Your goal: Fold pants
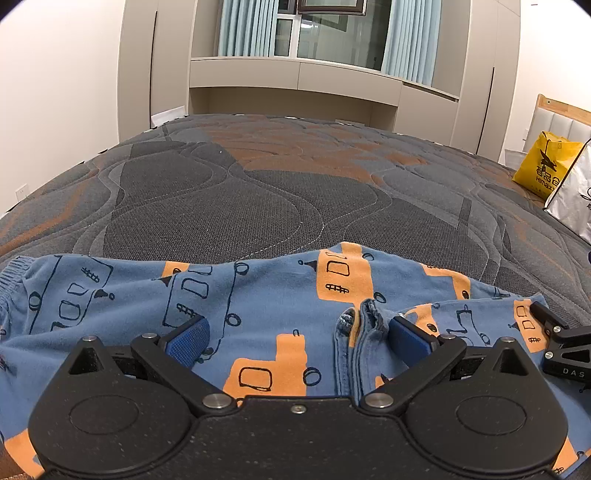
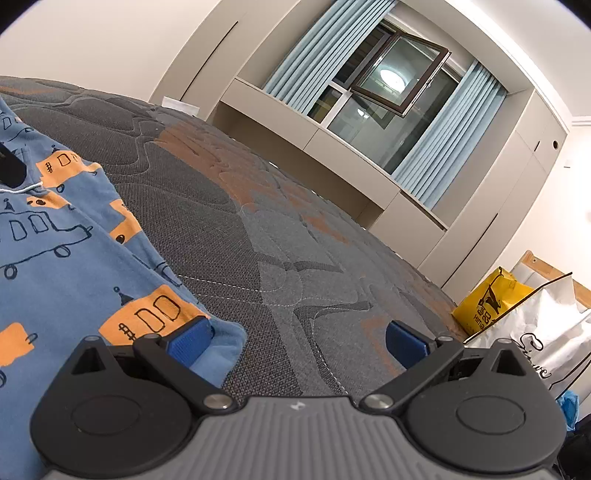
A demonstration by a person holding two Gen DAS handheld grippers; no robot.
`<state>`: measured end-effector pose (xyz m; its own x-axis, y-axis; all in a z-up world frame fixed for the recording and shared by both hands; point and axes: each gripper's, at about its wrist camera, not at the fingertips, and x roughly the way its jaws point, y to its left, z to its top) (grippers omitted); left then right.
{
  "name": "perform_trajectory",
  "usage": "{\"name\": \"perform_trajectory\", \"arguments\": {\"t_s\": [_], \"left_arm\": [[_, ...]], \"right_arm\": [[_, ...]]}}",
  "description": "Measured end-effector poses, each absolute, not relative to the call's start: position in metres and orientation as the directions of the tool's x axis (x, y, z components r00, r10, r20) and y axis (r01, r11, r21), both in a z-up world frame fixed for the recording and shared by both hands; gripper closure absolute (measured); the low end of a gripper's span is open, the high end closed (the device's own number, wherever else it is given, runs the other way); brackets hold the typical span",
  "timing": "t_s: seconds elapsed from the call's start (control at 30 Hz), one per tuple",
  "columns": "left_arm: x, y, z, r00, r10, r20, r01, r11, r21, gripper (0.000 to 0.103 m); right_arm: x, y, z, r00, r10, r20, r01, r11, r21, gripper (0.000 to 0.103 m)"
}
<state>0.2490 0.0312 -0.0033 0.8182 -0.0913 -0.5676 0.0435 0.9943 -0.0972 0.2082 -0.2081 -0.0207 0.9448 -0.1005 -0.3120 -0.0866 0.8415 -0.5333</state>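
Note:
Blue pants with orange patches and black line drawings (image 1: 258, 295) lie spread on the bed. My left gripper (image 1: 297, 338) is open just above the cloth, its blue pads (image 1: 188, 343) wide apart, with a bunched seam (image 1: 360, 325) near the right pad. Part of my right gripper shows at the right edge of the left wrist view (image 1: 561, 339). In the right wrist view the pants (image 2: 66, 266) fill the left side. My right gripper (image 2: 299, 343) is open at the pants' right edge; its left pad (image 2: 190, 345) is over the cloth, its right pad over bare mattress.
The quilted grey and orange mattress (image 1: 277, 184) stretches ahead. A yellow bag (image 1: 543, 166) and a white bag (image 1: 572, 199) stand at the right by the headboard; both show in the right wrist view (image 2: 487, 302). Cabinets and a curtained window (image 1: 325, 33) are behind.

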Motion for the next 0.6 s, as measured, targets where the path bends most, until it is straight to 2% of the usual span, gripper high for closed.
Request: {"name": "perform_trajectory", "arguments": {"t_s": [0.23, 0.43, 0.6], "left_arm": [[0.247, 0.033, -0.001, 0.813, -0.089, -0.575, 0.027, 0.993, -0.116, 0.000], [0.228, 0.027, 0.007, 0.825, -0.042, -0.564, -0.009, 0.996, -0.088, 0.001], [0.207, 0.032, 0.014, 0.839, -0.033, -0.542, -0.025, 0.995, -0.099, 0.001]], "right_arm": [[0.202, -0.212, -0.014, 0.947, -0.080, -0.313, -0.097, 0.854, -0.512, 0.000], [0.154, -0.219, 0.008, 0.959, -0.030, -0.281, -0.108, 0.879, -0.464, 0.000], [0.134, -0.220, 0.000, 0.946, -0.036, -0.322, -0.126, 0.875, -0.468, 0.000]]}}
